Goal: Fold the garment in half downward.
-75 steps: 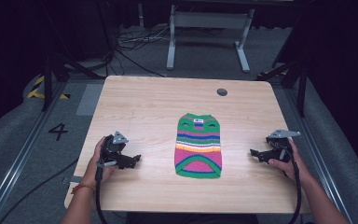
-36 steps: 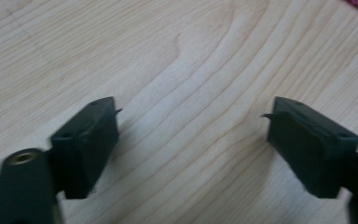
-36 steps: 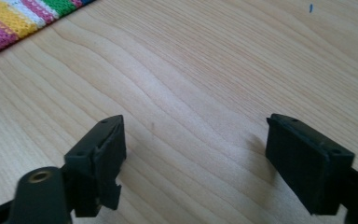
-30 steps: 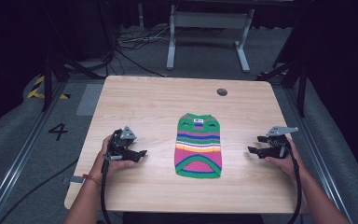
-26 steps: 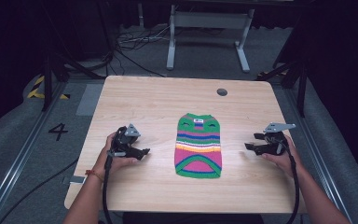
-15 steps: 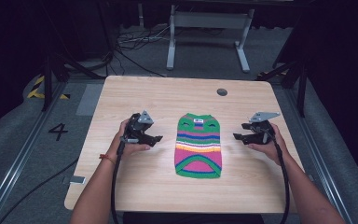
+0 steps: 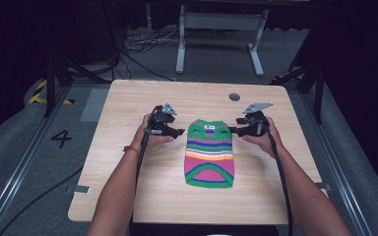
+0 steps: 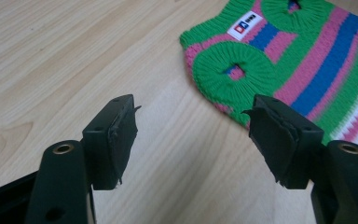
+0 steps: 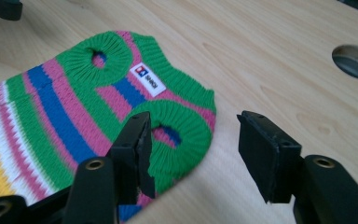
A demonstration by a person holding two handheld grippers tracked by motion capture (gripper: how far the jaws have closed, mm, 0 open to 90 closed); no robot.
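Note:
A small striped knit sweater [image 7: 209, 153] in green, pink, blue, white and yellow lies flat on the wooden table [image 7: 128, 162], its white label [image 8: 244, 24] near the collar. My left gripper [image 7: 178, 132] is open just left of the sweater's top corner, and its green armhole ring [image 8: 233, 70] lies ahead between the jaws. My right gripper [image 7: 232, 130] is open at the top right corner. In the right gripper view its left jaw hangs over the green armhole ring [image 9: 177, 130]; the right jaw is over bare wood.
A round cable hole [image 7: 234, 97] sits in the table behind the right gripper, also seen as a hole [image 9: 354, 60] in the right gripper view. Metal stand legs [image 7: 216, 29] and cables lie on the floor beyond the far edge.
Both grippers have moved forward and inward from the table's near sides to the sweater's top corners. The sweater has not moved.

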